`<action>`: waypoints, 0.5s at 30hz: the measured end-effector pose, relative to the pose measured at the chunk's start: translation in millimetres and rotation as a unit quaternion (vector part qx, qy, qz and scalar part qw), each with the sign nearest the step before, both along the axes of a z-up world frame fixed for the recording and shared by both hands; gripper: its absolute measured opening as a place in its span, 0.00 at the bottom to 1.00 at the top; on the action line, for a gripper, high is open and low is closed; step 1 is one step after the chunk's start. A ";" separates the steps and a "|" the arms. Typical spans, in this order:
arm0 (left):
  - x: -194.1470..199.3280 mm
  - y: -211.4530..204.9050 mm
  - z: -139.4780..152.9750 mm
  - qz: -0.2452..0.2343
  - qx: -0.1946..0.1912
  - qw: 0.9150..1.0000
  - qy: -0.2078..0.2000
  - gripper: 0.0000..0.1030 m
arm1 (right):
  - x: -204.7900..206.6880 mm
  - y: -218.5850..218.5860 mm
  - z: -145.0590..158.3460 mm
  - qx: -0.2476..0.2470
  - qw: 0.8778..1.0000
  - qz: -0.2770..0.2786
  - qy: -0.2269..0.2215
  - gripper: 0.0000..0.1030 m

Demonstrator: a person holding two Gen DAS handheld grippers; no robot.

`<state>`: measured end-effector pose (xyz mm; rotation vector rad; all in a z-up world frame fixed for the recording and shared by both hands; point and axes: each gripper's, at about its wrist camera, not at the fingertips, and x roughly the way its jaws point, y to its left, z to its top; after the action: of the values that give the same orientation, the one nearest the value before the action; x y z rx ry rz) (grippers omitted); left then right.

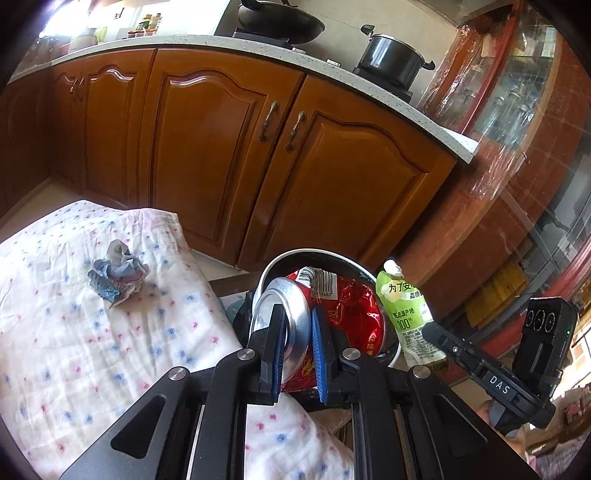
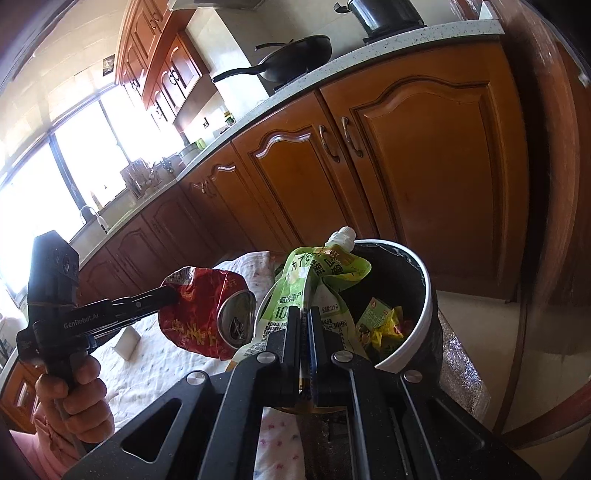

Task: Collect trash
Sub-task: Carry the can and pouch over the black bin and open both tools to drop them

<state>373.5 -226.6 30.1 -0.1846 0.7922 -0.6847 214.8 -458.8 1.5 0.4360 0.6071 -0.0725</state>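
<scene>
My left gripper (image 1: 297, 317) is shut on a crushed red drink can (image 1: 295, 332), held above the near rim of a white bin (image 1: 275, 262) with a black liner. In the right wrist view that can (image 2: 199, 314) hangs just left of the bin (image 2: 421, 325). My right gripper (image 2: 304, 314) is shut on a green spouted pouch (image 2: 314, 273) over the bin's mouth; yellow and green wrappers (image 2: 380, 321) lie inside. The pouch (image 1: 406, 314) also shows to the right of the can. A crumpled blue-and-white wrapper (image 1: 118, 273) lies on the flowered cloth (image 1: 74, 350).
Brown kitchen cabinets (image 1: 258, 166) stand close behind the bin under a speckled counter with a wok (image 1: 280, 22) and a pot (image 1: 391, 55). A glass-fronted wooden cabinet (image 1: 517, 129) is at the right. A small white box (image 2: 127, 341) sits on the cloth. A person's hand (image 2: 74, 398) grips the left handle.
</scene>
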 end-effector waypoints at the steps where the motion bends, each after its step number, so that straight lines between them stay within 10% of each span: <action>1: 3.9 -5.4 -1.0 -0.001 0.003 1.000 0.000 0.11 | 1.9 -2.8 -0.9 0.001 1.000 -0.001 0.002 0.03; 15: 40.7 -64.1 -17.5 -0.005 0.055 0.998 0.013 0.11 | 26.7 -21.6 -16.6 -0.007 0.999 -0.002 0.041 0.03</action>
<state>414.3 -290.7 12.6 -0.0891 0.8548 -0.6479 241.6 -480.4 -15.0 0.4216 0.6859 -0.0984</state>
